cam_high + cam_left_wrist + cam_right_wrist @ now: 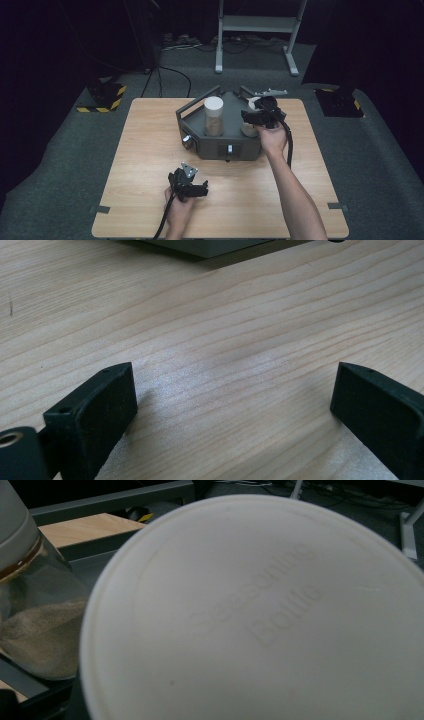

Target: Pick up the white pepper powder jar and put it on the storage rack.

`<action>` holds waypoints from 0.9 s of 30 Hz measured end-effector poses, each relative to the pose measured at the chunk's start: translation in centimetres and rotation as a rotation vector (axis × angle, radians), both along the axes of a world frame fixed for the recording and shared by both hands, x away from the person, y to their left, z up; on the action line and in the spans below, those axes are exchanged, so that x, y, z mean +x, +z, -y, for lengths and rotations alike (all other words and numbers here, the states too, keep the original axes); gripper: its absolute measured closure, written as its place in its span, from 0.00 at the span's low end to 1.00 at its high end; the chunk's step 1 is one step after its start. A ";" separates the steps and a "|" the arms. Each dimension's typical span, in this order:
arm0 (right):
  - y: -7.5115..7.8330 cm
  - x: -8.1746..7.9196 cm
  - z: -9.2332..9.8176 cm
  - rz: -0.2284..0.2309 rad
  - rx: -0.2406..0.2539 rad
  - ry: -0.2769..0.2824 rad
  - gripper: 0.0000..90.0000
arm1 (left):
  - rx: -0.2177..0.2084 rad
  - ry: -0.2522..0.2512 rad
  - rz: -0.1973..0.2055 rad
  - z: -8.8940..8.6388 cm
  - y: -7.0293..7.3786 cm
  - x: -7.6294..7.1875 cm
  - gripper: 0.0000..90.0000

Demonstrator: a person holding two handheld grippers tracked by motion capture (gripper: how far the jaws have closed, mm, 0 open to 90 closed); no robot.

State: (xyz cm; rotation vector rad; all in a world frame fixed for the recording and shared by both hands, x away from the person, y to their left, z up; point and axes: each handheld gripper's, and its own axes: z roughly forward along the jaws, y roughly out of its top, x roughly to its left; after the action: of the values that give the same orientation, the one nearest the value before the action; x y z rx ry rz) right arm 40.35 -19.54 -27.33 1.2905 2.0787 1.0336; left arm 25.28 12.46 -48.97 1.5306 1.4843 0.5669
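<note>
A dark grey rack [220, 147] with handles stands at the table's far middle. In its left slot is a clear seasoning bottle [214, 117] with a white lid and brown powder, also at the left edge [30, 630] of the right gripper view. My right gripper [252, 118] sits at the rack's right slot, shut on a second seasoning bottle [248, 129]. That bottle's white lid [250, 615] looms close in the right gripper view and hides the jaws. My left gripper [202, 190] rests low over bare wood near the front, open [235, 405] with nothing between its jaws.
The wooden table [150, 150] stands on grey carpet. A white metal stand [257, 22] and cables lie behind it. Yellow-and-black striped bases sit on the floor at far left [102, 97] and far right [340, 102].
</note>
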 end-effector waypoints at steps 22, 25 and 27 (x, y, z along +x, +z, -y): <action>0.5 1.1 -0.3 -0.029 -0.011 0.015 0.39 | -0.001 0.000 0.000 0.0 0.0 0.0 0.05; 0.4 1.2 -0.1 -0.028 -0.009 0.022 0.39 | 0.003 -0.003 -0.003 0.0 0.1 0.0 0.05; 0.4 1.2 0.0 -0.029 -0.007 0.023 0.39 | 0.003 -0.003 -0.003 0.0 0.1 0.0 0.05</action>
State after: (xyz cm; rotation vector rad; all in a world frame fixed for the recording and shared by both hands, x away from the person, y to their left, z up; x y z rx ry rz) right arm 41.53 -19.52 -26.90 1.2891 2.1214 1.0220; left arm 25.30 12.50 -48.92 1.5366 1.4836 0.5659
